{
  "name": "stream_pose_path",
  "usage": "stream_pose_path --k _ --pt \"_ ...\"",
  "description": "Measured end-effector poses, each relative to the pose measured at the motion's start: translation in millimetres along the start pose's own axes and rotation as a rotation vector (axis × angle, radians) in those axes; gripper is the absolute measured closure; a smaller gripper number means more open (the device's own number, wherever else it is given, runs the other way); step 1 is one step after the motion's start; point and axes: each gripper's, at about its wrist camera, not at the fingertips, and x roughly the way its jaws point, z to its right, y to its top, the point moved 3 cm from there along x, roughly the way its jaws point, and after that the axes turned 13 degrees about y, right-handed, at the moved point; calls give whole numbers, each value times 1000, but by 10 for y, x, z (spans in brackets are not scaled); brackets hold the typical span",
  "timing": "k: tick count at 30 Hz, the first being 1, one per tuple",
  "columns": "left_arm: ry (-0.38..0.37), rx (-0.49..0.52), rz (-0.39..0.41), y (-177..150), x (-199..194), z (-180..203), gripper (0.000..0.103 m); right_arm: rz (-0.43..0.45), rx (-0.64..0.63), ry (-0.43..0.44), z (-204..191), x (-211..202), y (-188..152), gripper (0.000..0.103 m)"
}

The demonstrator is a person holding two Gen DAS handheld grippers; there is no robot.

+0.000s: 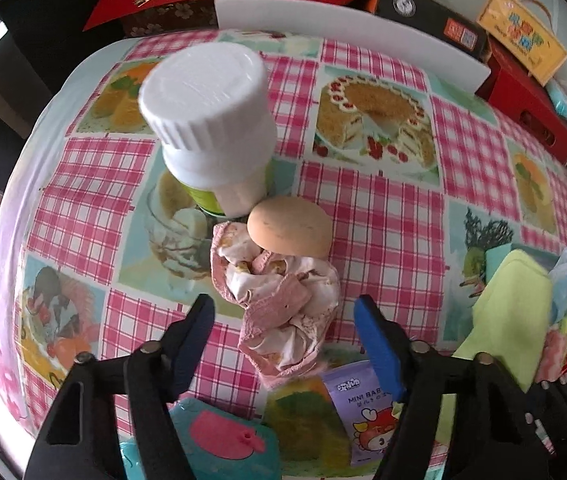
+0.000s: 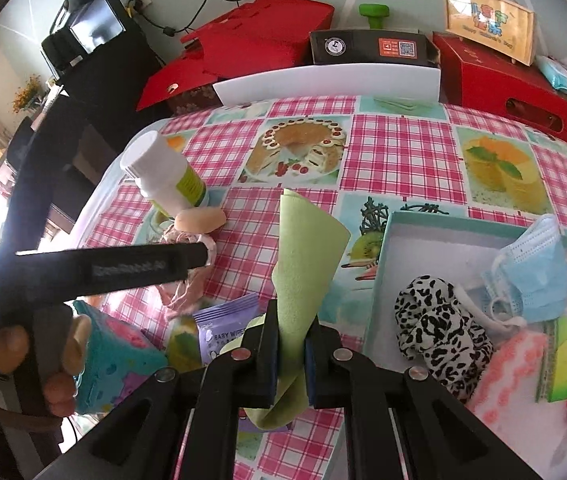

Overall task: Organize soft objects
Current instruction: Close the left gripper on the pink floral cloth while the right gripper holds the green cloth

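Right wrist: right hand-held gripper [image 2: 291, 344] was clamped on green cloth [image 2: 307, 248] left of box [image 2: 387, 264] already holding mask [image 2: 531, 276], scrunchie [image 2: 435, 320]. Left hand-held gripper [image 1: 283, 340] was apart over pink rag [image 1: 283, 308], ungrasped.

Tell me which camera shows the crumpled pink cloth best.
The left wrist view: the crumpled pink cloth lies whole and unblocked between the open left gripper fingers, beside the tan sponge. In the right wrist view only scraps of it show, because the left gripper's black body crosses in front.
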Motion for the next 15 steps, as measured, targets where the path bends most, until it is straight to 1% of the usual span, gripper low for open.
stream_pose_path --k 2,6,8,13,15 --pt "19 9 -11 6 43 36 37 1 2 0 3 -5 -1 92" --pt "27 15 -29 5 102 74 43 4 9 -2 23 -11 -2 92" --pt "35 29 -29 -4 111 103 43 3 12 -2 29 -16 -5 92" --pt "48 65 -32 1 151 224 59 2 16 -4 32 -7 1 92" --pt "48 71 -28 1 160 252 64 2 17 -4 33 -8 2 92"
